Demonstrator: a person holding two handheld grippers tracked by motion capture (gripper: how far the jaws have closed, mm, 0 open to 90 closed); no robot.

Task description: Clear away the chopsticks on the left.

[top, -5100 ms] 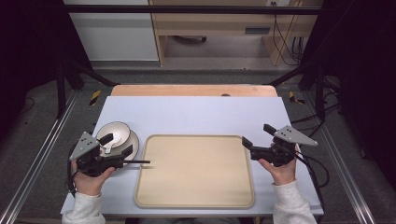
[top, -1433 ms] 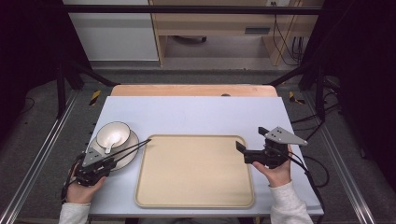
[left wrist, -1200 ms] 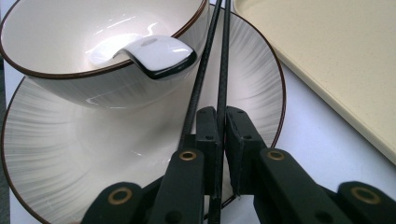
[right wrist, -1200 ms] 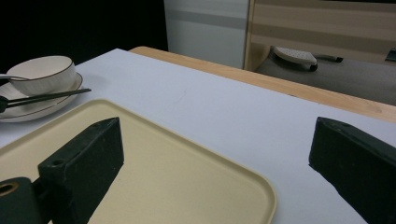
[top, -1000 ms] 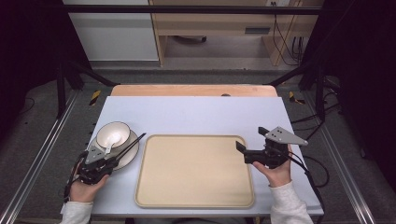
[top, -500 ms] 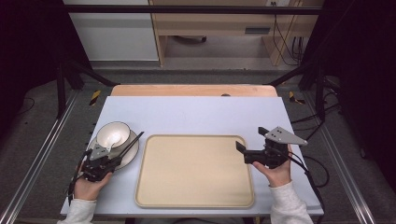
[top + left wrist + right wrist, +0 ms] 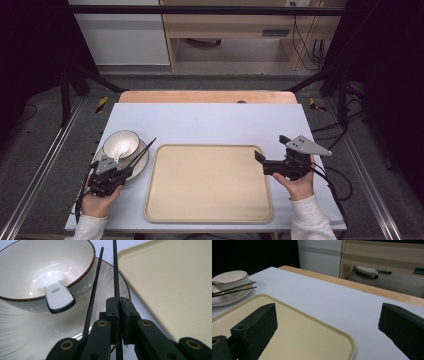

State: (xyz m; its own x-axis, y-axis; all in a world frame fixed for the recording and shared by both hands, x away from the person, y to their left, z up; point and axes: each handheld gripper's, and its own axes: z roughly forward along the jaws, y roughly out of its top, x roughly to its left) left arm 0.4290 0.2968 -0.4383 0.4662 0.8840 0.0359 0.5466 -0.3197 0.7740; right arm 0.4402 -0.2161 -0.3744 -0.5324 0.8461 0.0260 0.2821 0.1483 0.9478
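Observation:
My left gripper (image 7: 125, 169) is at the table's front left, shut on a thin black chopstick (image 7: 115, 270). A second chopstick (image 7: 96, 282) runs just left of the jaws; whether it is gripped I cannot tell. Both chopsticks (image 7: 142, 150) slant over the right rim of a white plate (image 7: 141, 164). On the plate stands a brown-rimmed white bowl (image 7: 121, 143) with a white spoon (image 7: 56, 293) inside. A beige tray (image 7: 207, 182) lies bare mid-table. My right gripper (image 7: 271, 148) is open at the tray's right edge, holding nothing; its own view shows the tray (image 7: 294, 335) and the bowl (image 7: 230, 277).
The pale table top (image 7: 210, 125) ends at a wooden strip (image 7: 205, 96) at the back. Metal frame rails (image 7: 45, 165) run along both sides. A cable (image 7: 332, 175) trails from the right gripper. A cabinet (image 7: 120, 35) stands on the floor beyond.
My left gripper has carried the chopsticks up and left from the tray's edge, swinging their tips over the plate beside the bowl. The right gripper has barely moved.

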